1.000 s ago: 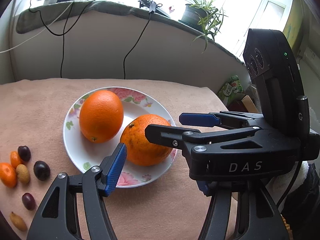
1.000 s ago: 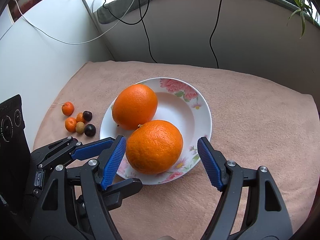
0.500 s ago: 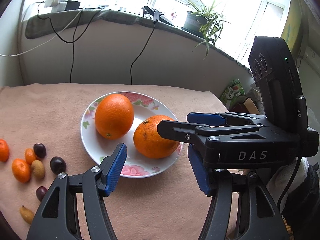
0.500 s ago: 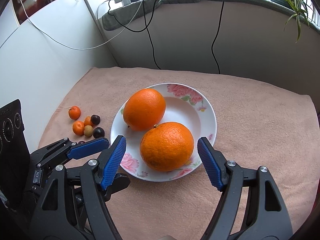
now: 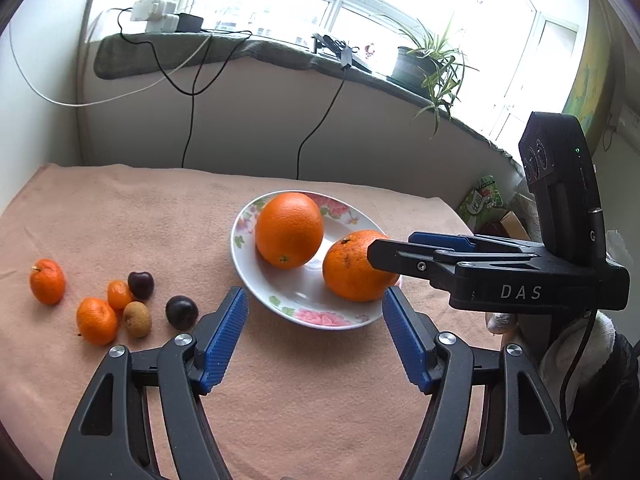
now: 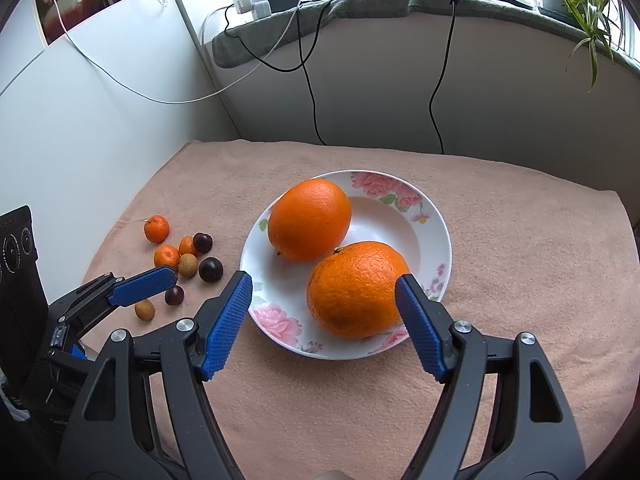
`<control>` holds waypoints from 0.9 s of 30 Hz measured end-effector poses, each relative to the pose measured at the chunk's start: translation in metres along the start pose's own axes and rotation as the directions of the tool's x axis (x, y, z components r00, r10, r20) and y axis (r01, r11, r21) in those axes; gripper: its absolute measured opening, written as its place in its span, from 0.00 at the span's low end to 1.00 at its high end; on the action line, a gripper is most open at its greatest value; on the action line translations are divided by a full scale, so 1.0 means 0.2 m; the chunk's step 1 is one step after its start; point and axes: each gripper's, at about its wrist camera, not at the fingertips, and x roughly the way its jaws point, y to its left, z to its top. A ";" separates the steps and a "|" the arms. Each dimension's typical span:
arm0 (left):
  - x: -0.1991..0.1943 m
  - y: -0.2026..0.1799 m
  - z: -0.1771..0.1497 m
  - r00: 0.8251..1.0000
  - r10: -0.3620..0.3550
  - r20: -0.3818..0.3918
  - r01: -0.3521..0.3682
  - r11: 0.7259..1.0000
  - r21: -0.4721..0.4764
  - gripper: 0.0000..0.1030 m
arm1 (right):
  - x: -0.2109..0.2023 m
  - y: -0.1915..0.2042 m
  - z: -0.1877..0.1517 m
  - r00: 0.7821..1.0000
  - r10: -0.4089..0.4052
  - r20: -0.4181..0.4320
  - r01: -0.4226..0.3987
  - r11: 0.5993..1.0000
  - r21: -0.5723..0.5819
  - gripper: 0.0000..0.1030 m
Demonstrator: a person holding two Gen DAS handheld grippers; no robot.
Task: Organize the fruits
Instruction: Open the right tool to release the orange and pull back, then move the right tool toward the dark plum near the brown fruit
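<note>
A floral plate (image 5: 256,280) (image 6: 436,240) on the pink cloth holds two oranges: the far orange (image 5: 289,235) (image 6: 309,220) and the near orange (image 5: 354,266) (image 6: 352,290). Small fruits lie on the cloth to its left, among them mandarins (image 5: 97,320) (image 6: 167,257), dark cherries (image 5: 182,312) (image 6: 211,269) and a longan (image 5: 137,319) (image 6: 187,265). My left gripper (image 5: 314,300) hangs in front of the plate's near rim, its jaws opening with nothing between them. My right gripper (image 6: 324,284) is open, and its pads flank the near orange without pressing on it.
A grey-covered windowsill (image 5: 260,50) runs behind the table with a power strip (image 5: 156,20), hanging cables and a potted plant (image 5: 424,64). A white panel (image 6: 100,100) stands at the table's left. The cloth's right edge (image 5: 452,208) drops to boxes below.
My left gripper has pulled back and swung left, so the plate sits farther off and more small fruits show; its jaws have widened. The right gripper has backed off slightly, still open.
</note>
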 end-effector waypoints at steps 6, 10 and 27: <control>-0.09 0.11 -0.04 0.998 0.066 0.015 -0.066 0.998 -0.019 0.68 | -0.01 0.06 -0.02 0.999 0.022 0.038 -0.022 1.000 -0.014 0.74; -0.17 0.19 -0.09 0.994 0.104 0.024 -0.103 0.994 -0.043 0.68 | -0.02 0.14 -0.04 0.998 0.035 0.050 -0.032 0.998 -0.057 0.74; -0.34 0.47 -0.33 0.977 0.215 -0.011 -0.215 0.968 -0.133 0.67 | 0.07 0.45 -0.10 0.992 0.129 0.011 -0.124 0.974 -0.192 0.74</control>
